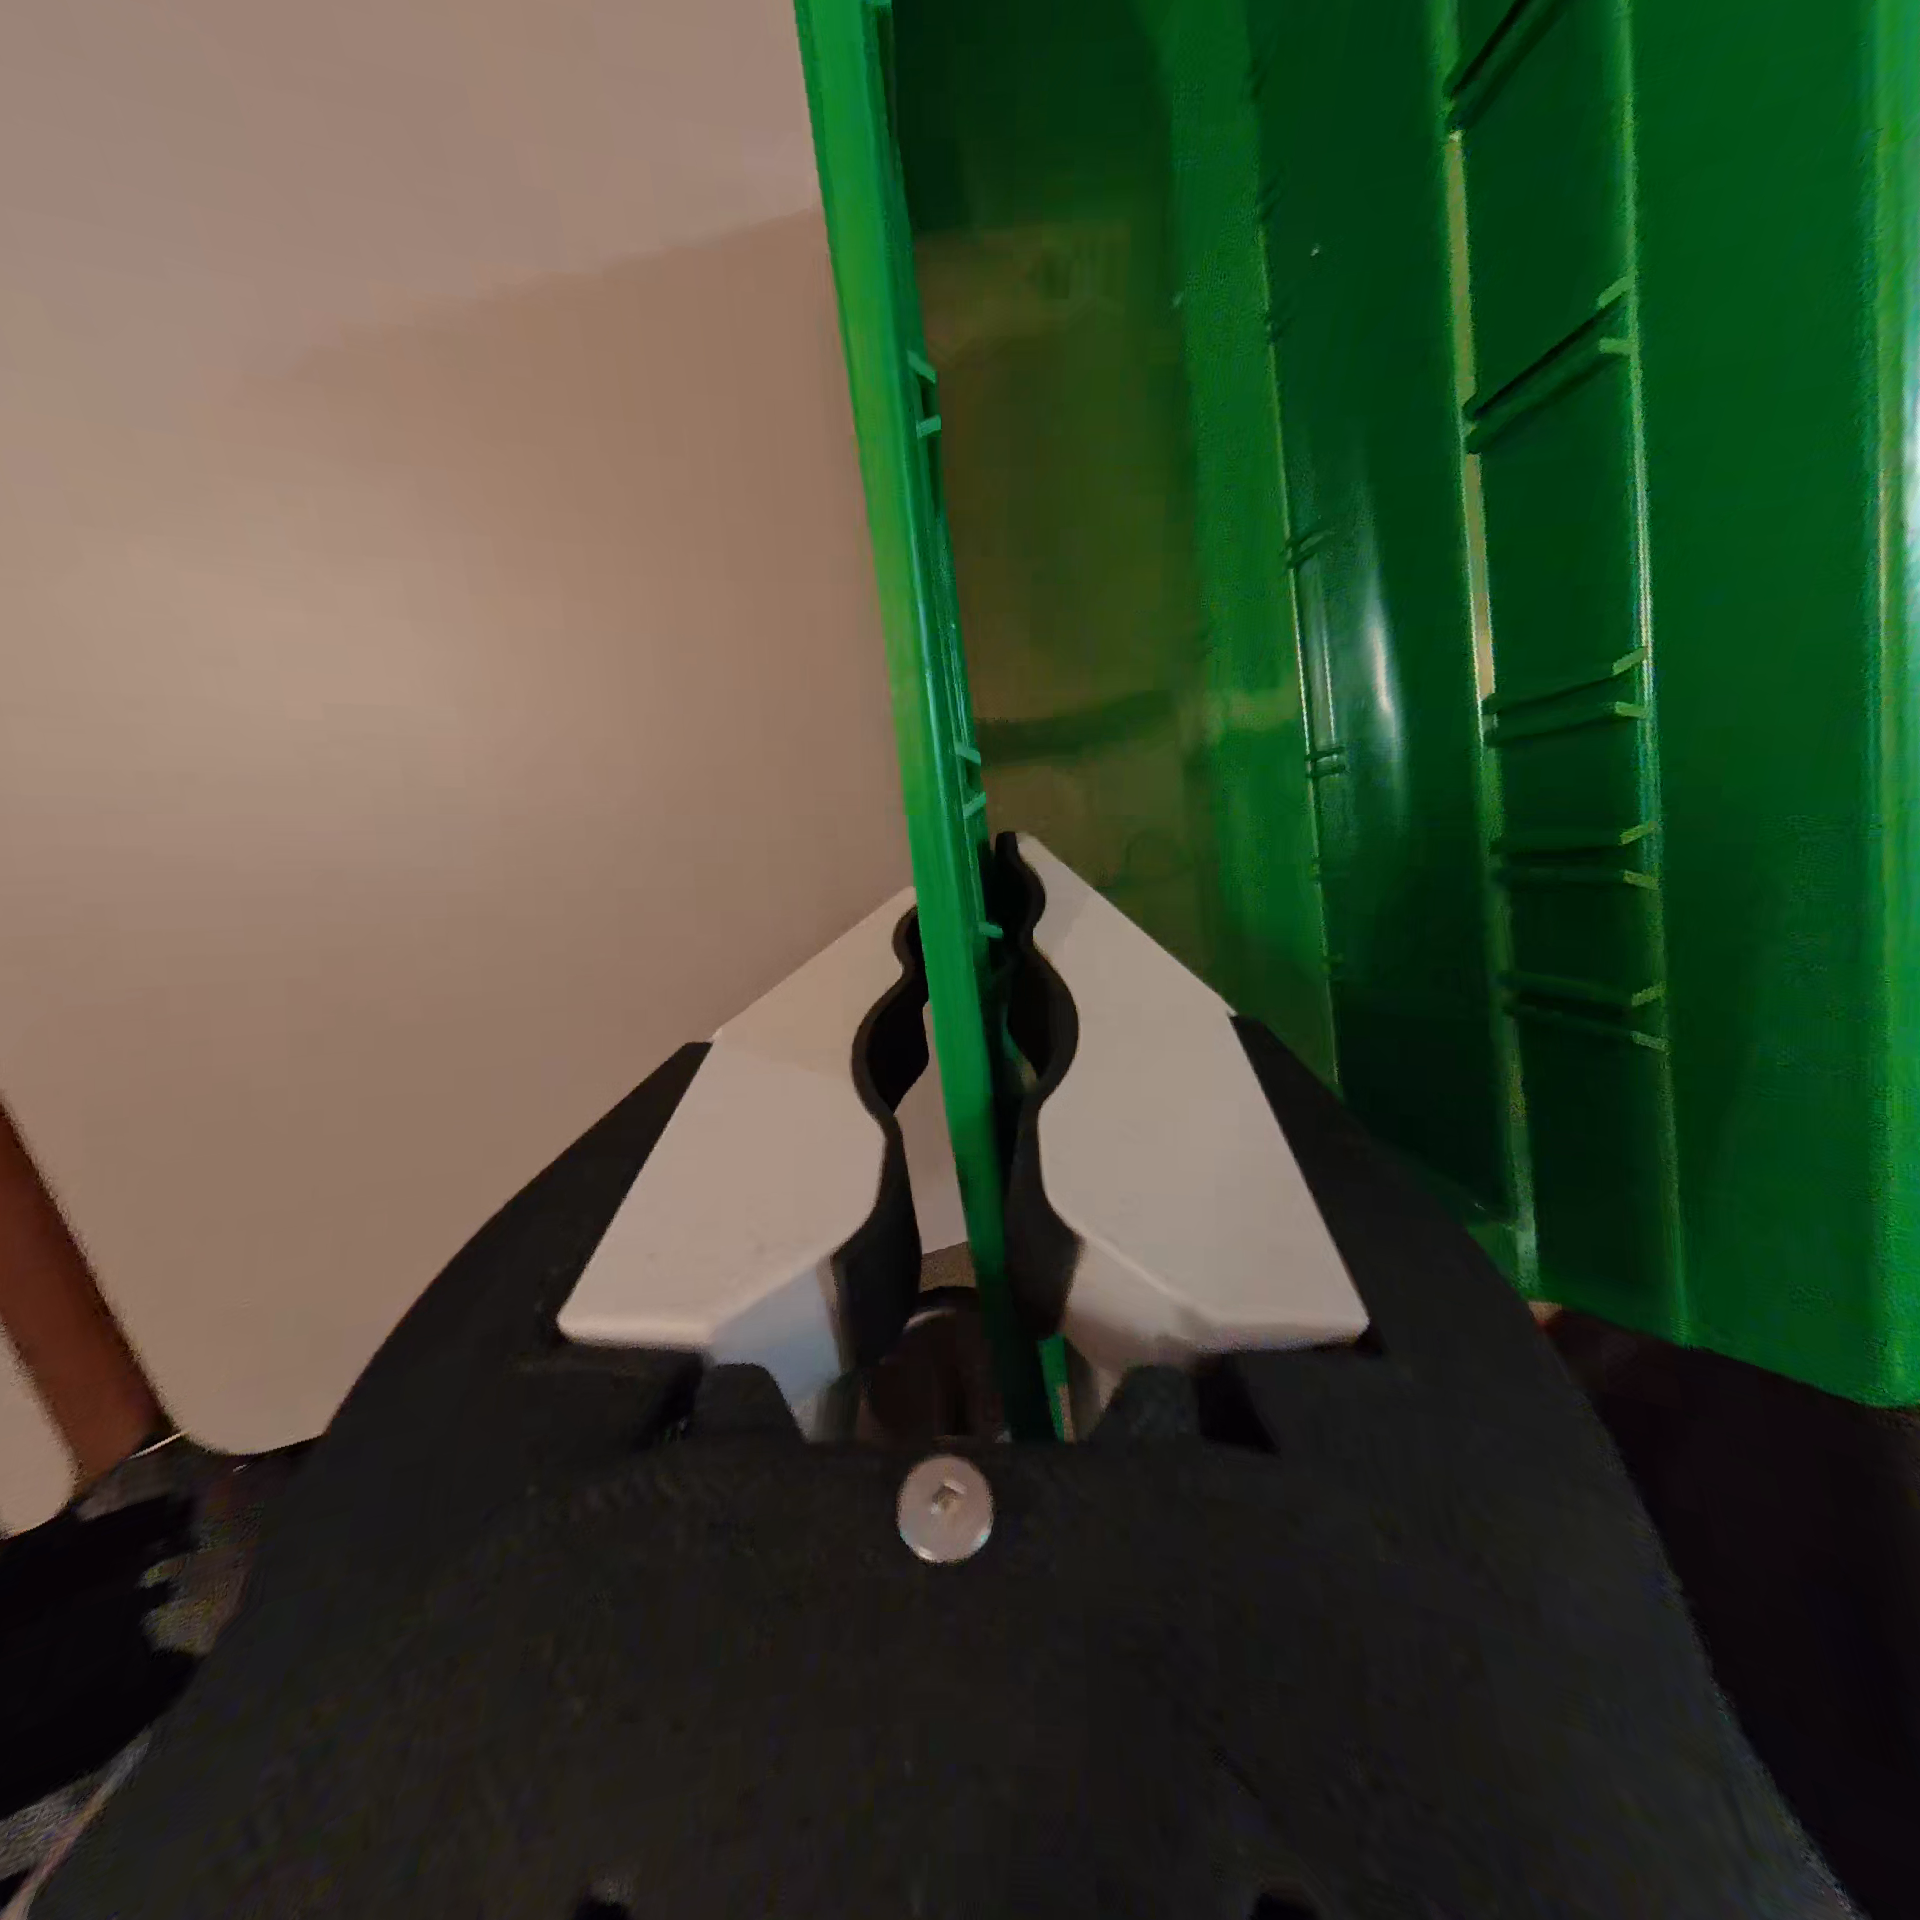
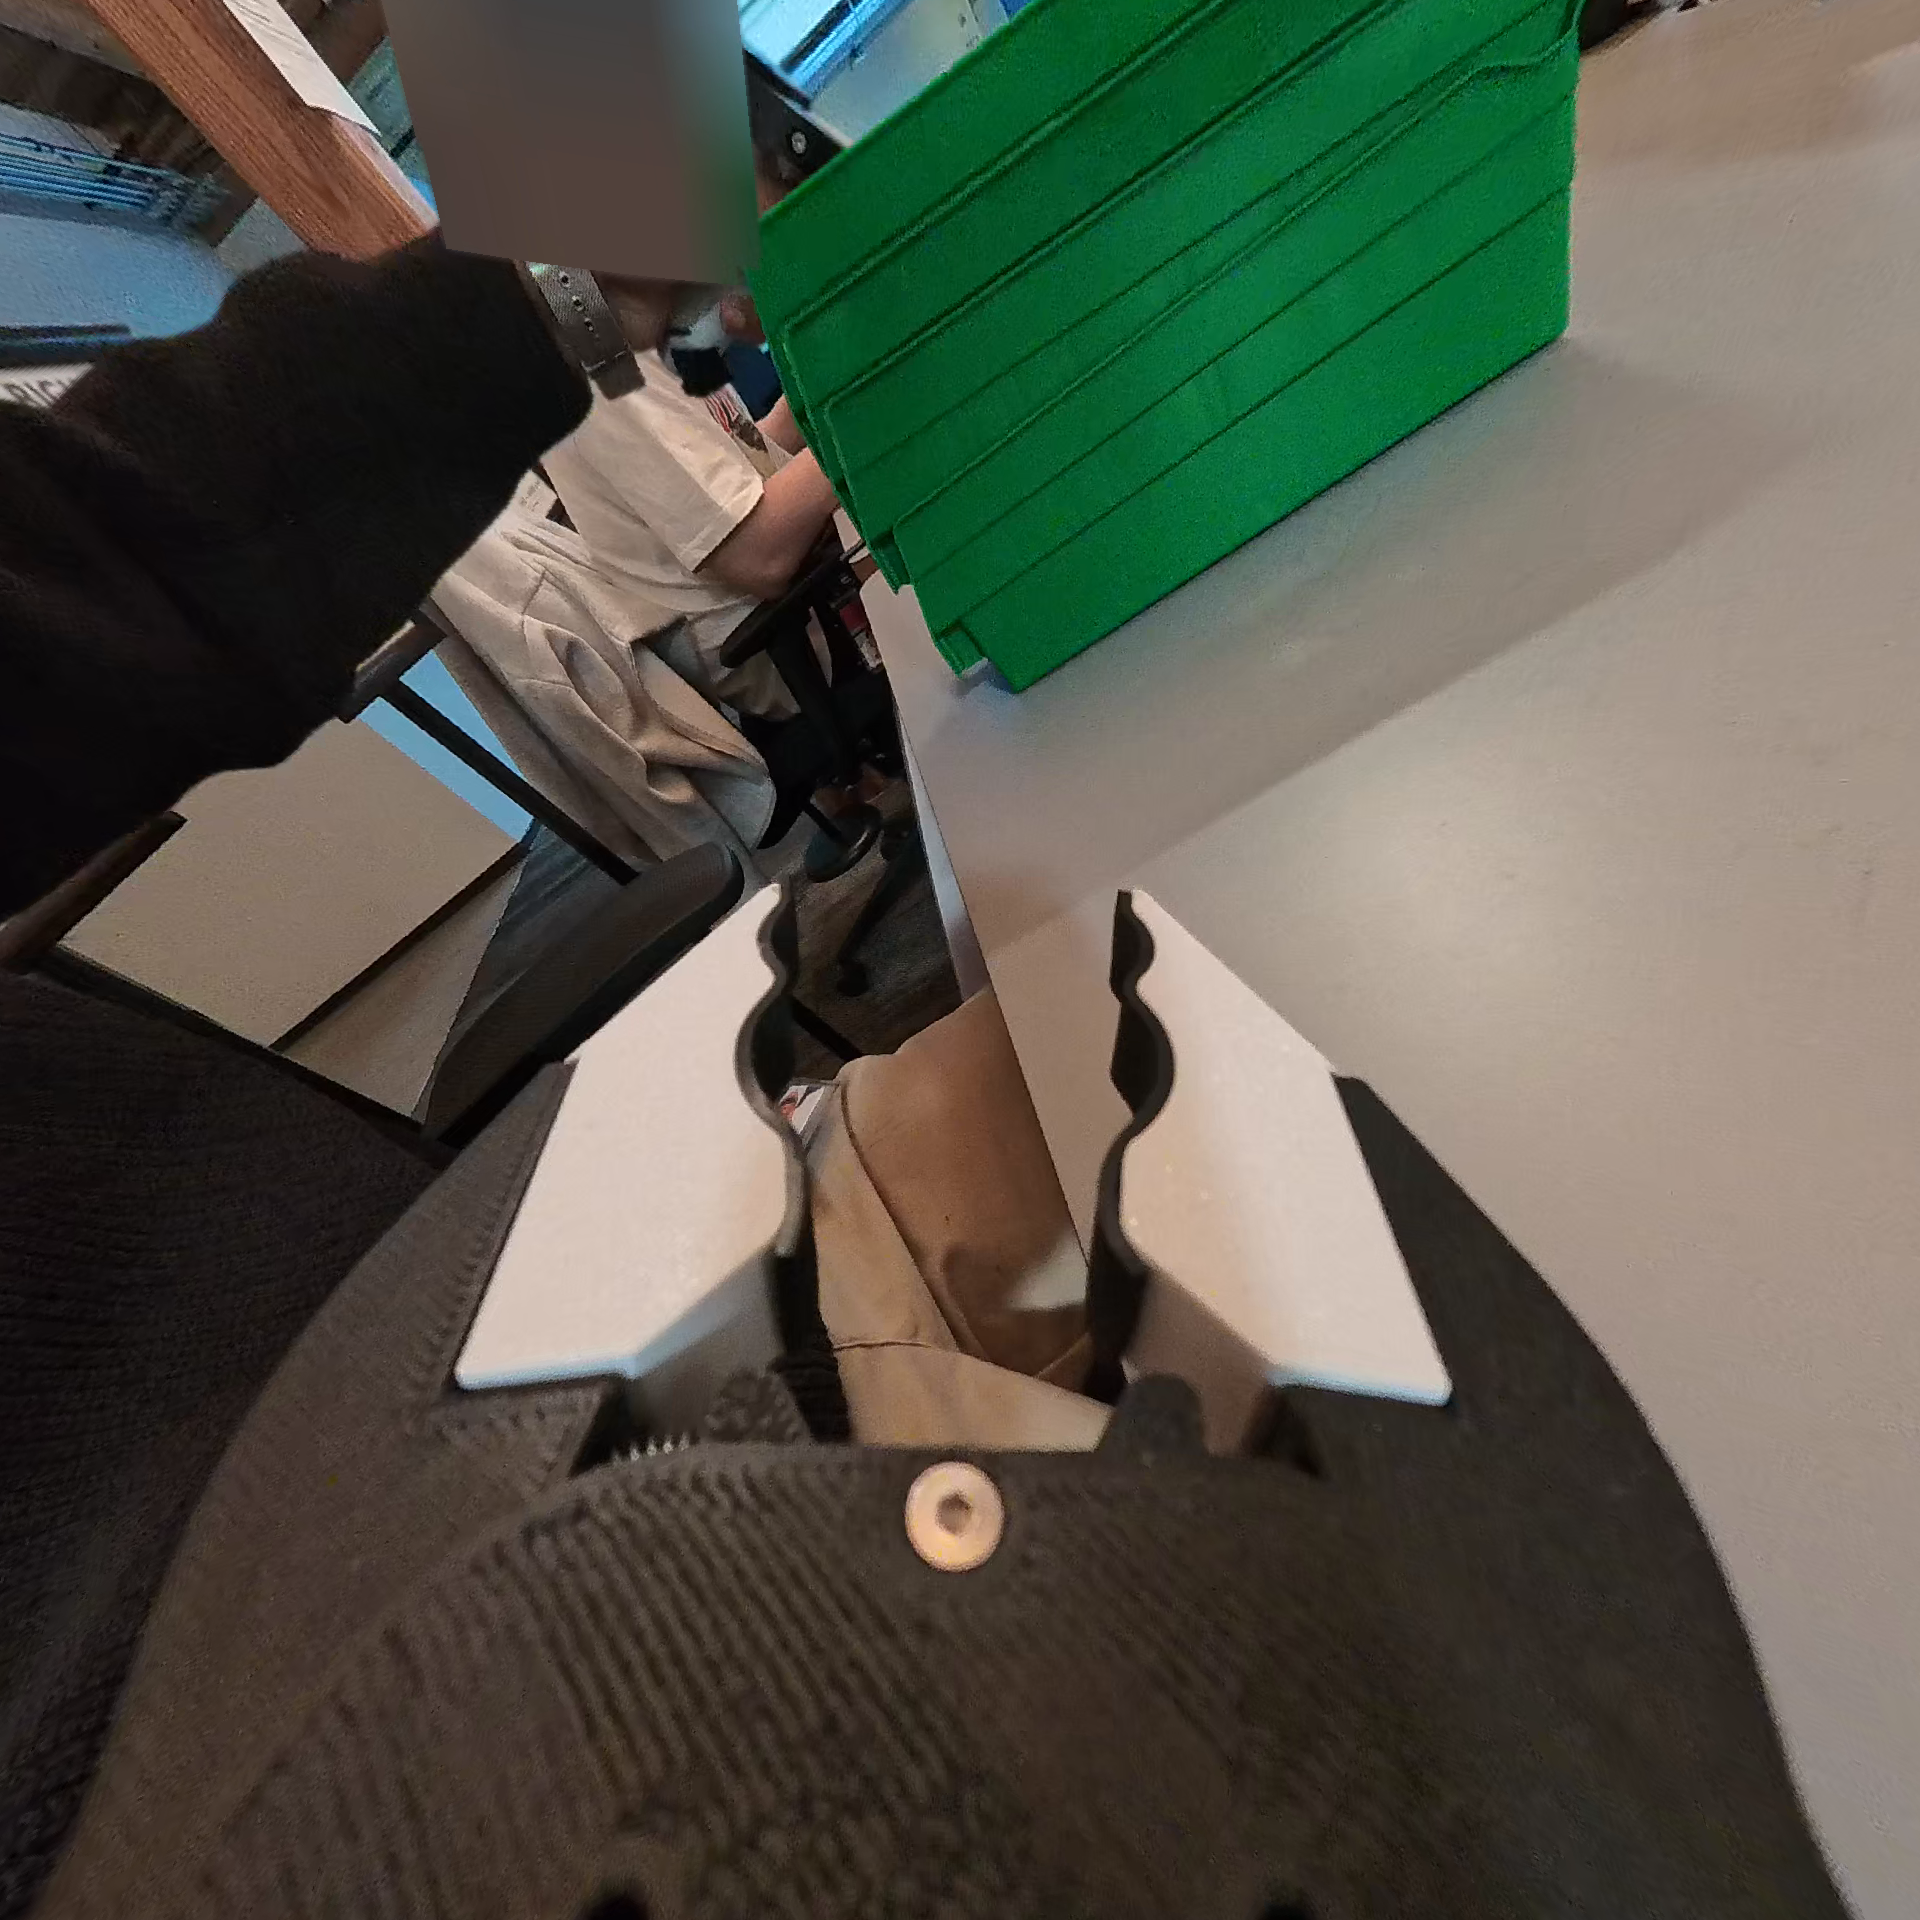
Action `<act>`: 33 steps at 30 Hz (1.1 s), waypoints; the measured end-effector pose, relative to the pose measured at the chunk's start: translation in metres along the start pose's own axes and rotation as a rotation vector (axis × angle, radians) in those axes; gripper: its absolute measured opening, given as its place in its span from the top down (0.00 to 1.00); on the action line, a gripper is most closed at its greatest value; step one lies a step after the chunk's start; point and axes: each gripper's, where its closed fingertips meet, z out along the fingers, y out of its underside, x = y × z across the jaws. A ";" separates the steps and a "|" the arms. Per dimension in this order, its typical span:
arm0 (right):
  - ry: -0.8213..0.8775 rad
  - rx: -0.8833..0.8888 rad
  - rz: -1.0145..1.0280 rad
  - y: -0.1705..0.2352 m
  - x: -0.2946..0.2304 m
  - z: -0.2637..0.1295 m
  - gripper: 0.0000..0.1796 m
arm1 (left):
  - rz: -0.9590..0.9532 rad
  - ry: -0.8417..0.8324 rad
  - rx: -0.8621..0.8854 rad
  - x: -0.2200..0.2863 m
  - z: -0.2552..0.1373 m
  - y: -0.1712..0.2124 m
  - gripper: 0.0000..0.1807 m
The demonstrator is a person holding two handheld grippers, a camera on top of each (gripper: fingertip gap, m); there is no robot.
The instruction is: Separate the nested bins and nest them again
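Left hand-held gripper (image 1: 971, 935) clamps a green bin's rim (image 1: 904, 582); right hand-held gripper (image 2: 951, 966) gapes over the table edge (image 2: 935, 821).

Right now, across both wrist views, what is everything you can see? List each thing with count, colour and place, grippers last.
Nested bins: one stack, exact count unclear, green, on the table's far part in the right wrist view.
Held bin: one, green, close up in the left wrist view, its thin wall between the left gripper's fingers.
Table: one, pale grey, under the stack.
Wooden post: one, brown, upper left of the right wrist view.
Seated person: one, white top, beyond the table edge.
Office chair: one, dark, beside the table.
Sleeve: one, black, left of the right wrist view.
Left gripper: black and white, shut on the held bin.
Right gripper: black and white, open, empty, at the table edge.
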 end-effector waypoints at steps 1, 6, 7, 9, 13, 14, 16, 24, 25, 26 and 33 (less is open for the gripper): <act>0.002 -0.001 0.002 0.000 0.001 0.000 0.66 | -0.006 0.010 0.015 0.000 0.000 0.000 0.95; -0.004 0.000 0.024 0.001 0.002 0.001 0.67 | -0.110 0.019 0.151 -0.013 -0.007 -0.005 0.94; -0.004 0.001 0.026 0.001 0.002 0.001 0.67 | -0.143 0.028 0.177 -0.017 -0.009 -0.005 0.94; -0.003 0.002 0.030 0.001 0.003 0.001 0.67 | -0.211 0.052 0.213 -0.023 -0.011 -0.003 0.94; -0.013 -0.003 0.053 0.003 0.004 0.002 0.67 | -0.207 0.007 0.192 -0.031 -0.012 0.008 0.94; -0.020 -0.005 0.065 0.004 0.005 0.002 0.67 | -0.193 -0.012 0.176 -0.032 -0.013 0.010 0.94; -0.032 0.000 0.095 0.004 0.005 0.002 0.66 | -0.167 -0.052 0.156 -0.032 -0.014 0.011 0.94; -0.063 0.033 0.162 -0.001 0.004 -0.001 0.66 | -0.025 -0.210 0.152 -0.031 -0.032 -0.002 0.95; -0.065 0.033 0.159 -0.001 0.003 -0.001 0.66 | -0.044 -0.189 0.138 -0.030 -0.033 0.000 0.94; -0.067 0.032 0.154 -0.002 0.001 -0.002 0.66 | -0.063 -0.165 0.127 -0.029 -0.033 0.001 0.95; -0.081 0.037 0.134 -0.005 -0.006 -0.003 0.66 | 0.080 -0.195 -0.093 -0.032 -0.025 0.022 0.90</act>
